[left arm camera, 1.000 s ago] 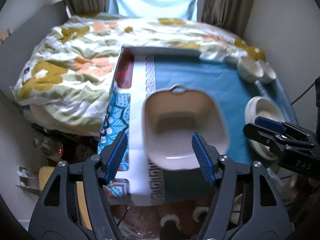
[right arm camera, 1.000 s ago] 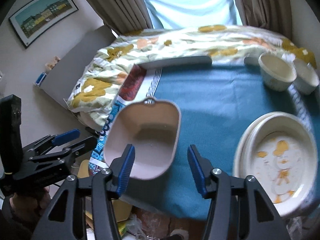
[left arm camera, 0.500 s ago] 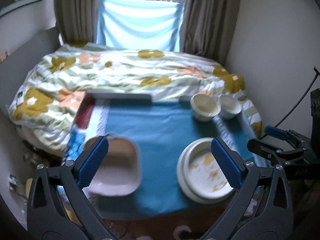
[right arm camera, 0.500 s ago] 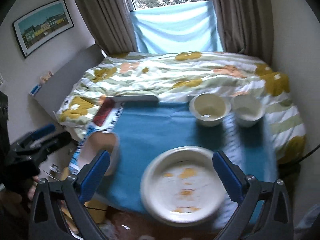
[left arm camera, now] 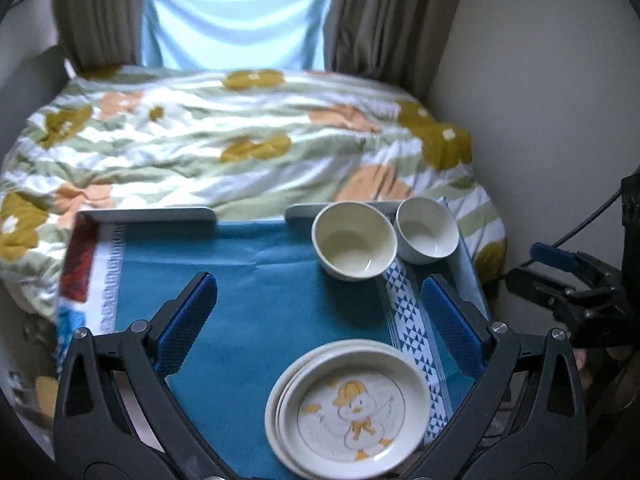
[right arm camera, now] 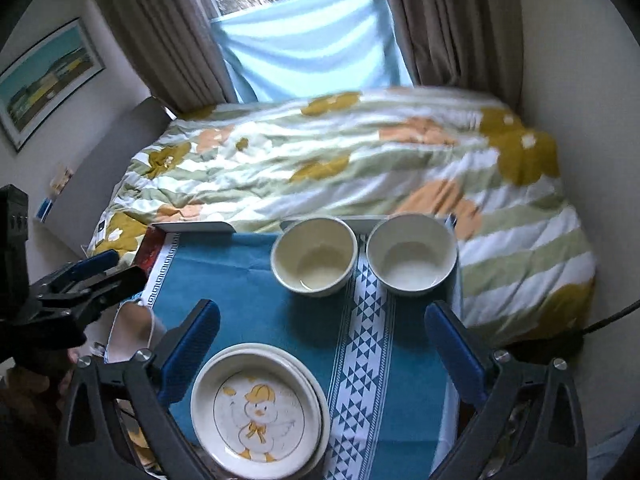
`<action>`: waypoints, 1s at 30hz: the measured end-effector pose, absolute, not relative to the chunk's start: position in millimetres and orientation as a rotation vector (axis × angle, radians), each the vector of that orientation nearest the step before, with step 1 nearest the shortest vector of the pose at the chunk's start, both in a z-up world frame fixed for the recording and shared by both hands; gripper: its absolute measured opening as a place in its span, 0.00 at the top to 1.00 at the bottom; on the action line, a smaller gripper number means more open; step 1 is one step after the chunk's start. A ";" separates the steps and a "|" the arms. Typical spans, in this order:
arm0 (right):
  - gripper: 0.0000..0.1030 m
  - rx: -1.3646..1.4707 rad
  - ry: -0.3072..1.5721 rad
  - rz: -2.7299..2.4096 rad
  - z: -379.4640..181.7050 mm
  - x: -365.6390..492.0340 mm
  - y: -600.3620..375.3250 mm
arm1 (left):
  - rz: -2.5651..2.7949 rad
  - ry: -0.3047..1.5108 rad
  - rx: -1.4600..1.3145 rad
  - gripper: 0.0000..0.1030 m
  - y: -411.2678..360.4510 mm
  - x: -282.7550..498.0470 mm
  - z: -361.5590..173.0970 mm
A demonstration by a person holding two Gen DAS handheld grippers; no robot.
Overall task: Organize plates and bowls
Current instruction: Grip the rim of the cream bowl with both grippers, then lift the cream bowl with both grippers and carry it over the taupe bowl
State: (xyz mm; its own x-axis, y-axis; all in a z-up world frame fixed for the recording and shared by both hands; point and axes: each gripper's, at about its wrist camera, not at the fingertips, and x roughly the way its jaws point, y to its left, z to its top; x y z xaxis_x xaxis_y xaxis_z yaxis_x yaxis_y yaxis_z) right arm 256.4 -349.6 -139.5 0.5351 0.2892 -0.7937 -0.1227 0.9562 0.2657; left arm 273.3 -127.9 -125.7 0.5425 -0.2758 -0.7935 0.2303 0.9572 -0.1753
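A stack of plates [left arm camera: 346, 406] with a yellow duckling drawn on the top one sat at the near edge of the counter [left arm camera: 256, 300], on a teal cloth [left arm camera: 248, 280]. At the far edge stood two cream bowls side by side, rims almost touching: the larger bowl [left arm camera: 355, 240] to the left and the smaller bowl [left arm camera: 426, 230] to the right, with a white strip of blue triangles [right arm camera: 366, 352] running between them toward the near edge. In the right wrist view a pale square dish [right arm camera: 130, 330] showed at the counter's left edge, partly hidden behind the tool's finger.

The left tool [left arm camera: 320, 324] hung above the plates with its blue pads spread wide, gripping nothing. The right tool [right arm camera: 322, 352] was likewise spread wide and empty, above the cloth between plates and bowls.

Beyond the counter lay a bed with a flowered quilt [left arm camera: 224, 140], then brown curtains [right arm camera: 452, 28] framing a window covered by a light blue sheet [left arm camera: 236, 16]. A framed picture [right arm camera: 44, 80] hung on the left wall.
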 end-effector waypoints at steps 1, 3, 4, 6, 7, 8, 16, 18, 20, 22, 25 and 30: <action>0.01 0.194 1.004 0.239 -149.4 265.7 -348.2 | -0.302 0.971 -0.042 0.01 -131.1 285.4 -134.2; 0.06 0.228 1.051 0.239 -171.3 283.9 -346.4 | -0.318 1.021 -0.025 0.01 -137.9 310.7 -153.8; 0.14 0.254 1.072 0.243 -181.9 291.5 -345.1 | -0.324 1.047 -0.020 0.02 -140.4 322.9 -163.7; 0.23 0.291 1.114 0.242 -202.7 307.2 -342.4 | -0.345 1.097 -0.019 0.06 -147.5 348.1 -184.9; 0.30 0.312 1.134 0.237 -213.3 314.8 -340.7 | -0.355 1.119 -0.021 0.14 -150.1 358.2 -194.9; 0.37 0.333 1.153 0.231 -222.2 321.3 -339.8 | -0.365 1.147 -0.020 0.21 -153.6 370.2 -207.1; 0.63 0.472 1.253 0.165 -276.7 362.5 -340.0 | -0.424 1.285 -0.018 0.54 -171.5 422.0 -266.8; 0.66 0.486 1.263 0.161 -281.7 368.4 -340.5 | -0.433 1.302 -0.018 0.59 -172.9 426.9 -274.1; 0.70 0.487 1.266 0.154 -284.4 371.5 -340.2 | -0.441 1.325 -0.016 0.80 -174.9 431.3 -281.4; 0.78 0.490 1.276 0.154 -287.7 373.8 -341.3 | -0.449 1.343 -0.013 0.89 -176.3 431.9 -287.0; 0.82 0.477 1.287 0.150 -290.4 375.3 -340.3 | -0.459 1.343 -0.008 0.93 -181.1 431.5 -288.6; 0.83 0.464 1.284 0.152 -290.6 374.8 -341.4 | -0.447 1.333 0.003 0.93 -182.5 428.5 -286.4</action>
